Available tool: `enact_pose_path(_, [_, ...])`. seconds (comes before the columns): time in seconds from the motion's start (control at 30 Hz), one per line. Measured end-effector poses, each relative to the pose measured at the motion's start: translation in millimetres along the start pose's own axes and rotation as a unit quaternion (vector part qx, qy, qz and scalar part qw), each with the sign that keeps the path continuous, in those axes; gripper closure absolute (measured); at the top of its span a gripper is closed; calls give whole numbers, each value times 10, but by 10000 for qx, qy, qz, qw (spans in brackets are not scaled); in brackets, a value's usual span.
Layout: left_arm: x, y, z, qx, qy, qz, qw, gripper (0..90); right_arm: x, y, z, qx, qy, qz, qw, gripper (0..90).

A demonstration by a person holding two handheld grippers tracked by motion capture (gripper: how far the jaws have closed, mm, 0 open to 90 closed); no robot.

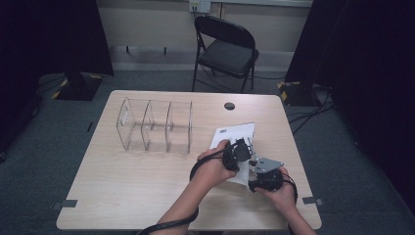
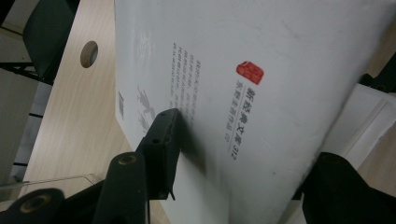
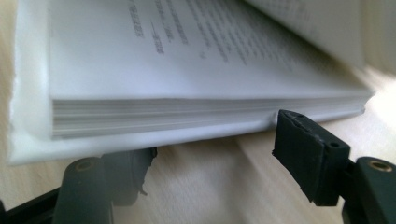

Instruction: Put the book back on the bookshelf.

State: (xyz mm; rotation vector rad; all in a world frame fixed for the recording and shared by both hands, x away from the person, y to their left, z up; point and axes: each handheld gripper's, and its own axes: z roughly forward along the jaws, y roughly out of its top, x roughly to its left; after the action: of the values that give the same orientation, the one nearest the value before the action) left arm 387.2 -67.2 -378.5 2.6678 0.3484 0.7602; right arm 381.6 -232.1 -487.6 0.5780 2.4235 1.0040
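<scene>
Black tongs (image 1: pixel 244 155), brass screws, grey plate, black cable

The book (image 2: pixel 280 70) has a smooth, faintly glossy white paper cover and matt paper pages. The bench (image 1: pixel 147 171) is pale wood-grain laminate, smooth and matt, and the rack (image 1: pixel 154 126) on it is clear glossy plastic. The left hand-held gripper (image 2: pixel 163 140) is matt black plastic.

A clear divided organizer (image 1: pixel 155 128) stands on the table (image 1: pixel 122 181); a black folding chair (image 1: pixel 226 49) beyond.

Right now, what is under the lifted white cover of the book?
Under the white cover, printed pages lie stacked on the wooden table. The left tongs pinch the cover. Its underside and the lower pages stay hidden.
</scene>
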Motion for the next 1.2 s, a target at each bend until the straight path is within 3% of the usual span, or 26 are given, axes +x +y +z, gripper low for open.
enact_pose_path(0.1, [-8, 15, -14, 56, -46, -98, 9999, 509, 11, 35, -28, 13, -138, -193, 9997, 277])
enact_pose_path(0.43, [9, 61, -35, 112, -64, -48, 9999, 507, 10, 85, -65, -50, -298, -508, 9982, 247])
enact_pose_path(0.87, [23, 88, -40, 186, -87, -92, 9997, 507, -4, 139, -71, -27, -165, -986, 9950, 290])
enact_pose_path(1.03, [32, 96, -41, 190, -131, -141, 9996, 507, -1, 174, -78, -57, -171, -1282, 9916, 313])
enact_pose_path(1.17, [25, 111, -52, 250, -148, -242, 9993, 506, 20, 216, -114, -174, -170, -1597, 9869, 403])
enact_pose_path(1.2, [40, 123, -56, 252, -97, -103, 9996, 504, 30, 238, -126, -134, -196, -1666, 9857, 431])
